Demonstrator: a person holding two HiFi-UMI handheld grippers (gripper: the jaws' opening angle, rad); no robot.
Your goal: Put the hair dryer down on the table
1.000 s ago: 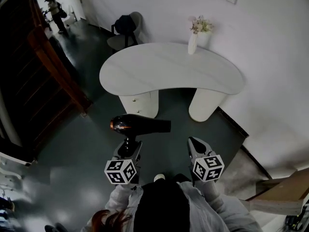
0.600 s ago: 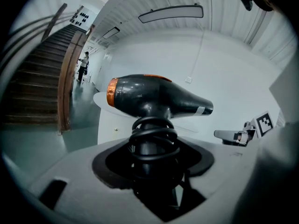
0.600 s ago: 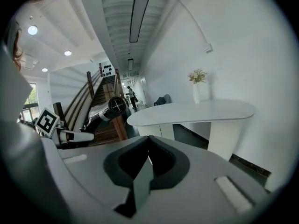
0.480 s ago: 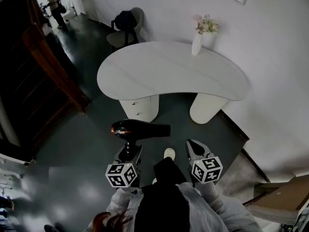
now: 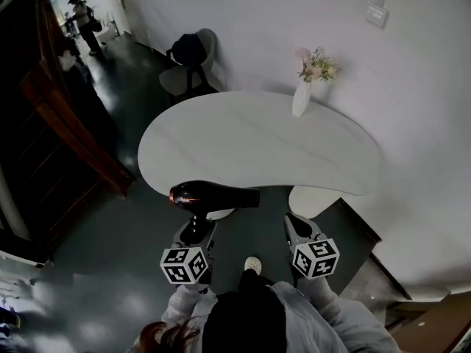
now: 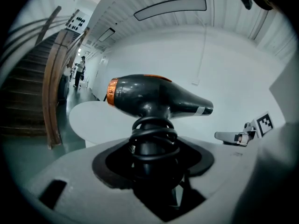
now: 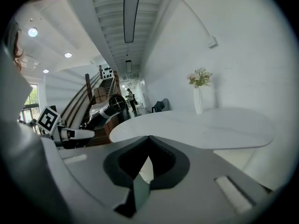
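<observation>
The hair dryer (image 5: 213, 195) hangs in the air at the near edge of the white table (image 5: 257, 142), barrel lying across, its cord-wrapped handle clamped between the jaws of the left gripper (image 5: 196, 232). To its right, the right gripper (image 5: 298, 226) has its jaws together on nothing. A vase (image 5: 301, 98) stands at the table's far side. This looks like the carry-in step; next, I judge, reach over the bare top, lower, then release

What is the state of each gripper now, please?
The left gripper is closed on the dryer.
The right gripper is closed and empty.
</observation>
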